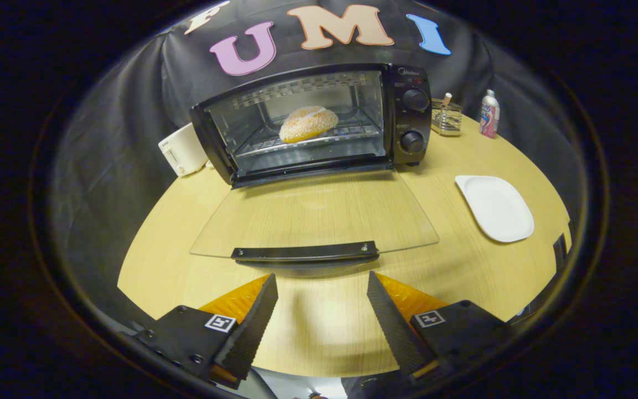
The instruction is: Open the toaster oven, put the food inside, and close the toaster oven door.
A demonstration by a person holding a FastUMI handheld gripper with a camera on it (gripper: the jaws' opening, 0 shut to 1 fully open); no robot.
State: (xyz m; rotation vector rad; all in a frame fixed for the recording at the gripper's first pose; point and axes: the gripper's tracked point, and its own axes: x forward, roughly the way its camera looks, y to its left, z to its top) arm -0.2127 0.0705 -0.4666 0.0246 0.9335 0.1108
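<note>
Here the hand-held gripper (pixel 322 288) hovers over the wooden surface (pixel 463 266) with its fingers spread wide and nothing between them. Just ahead of the fingertips lies the dark handle (pixel 305 252) of the toaster oven's glass door (pixel 313 213), which is folded down flat toward the gripper. Beyond the door, the toaster oven (pixel 310 122) stands open, and the food (pixel 308 123), a round sugared bun, rests on the wire rack inside, well apart from the fingers. A white plate (pixel 494 208) sits on the surface to the right of the door.
</note>
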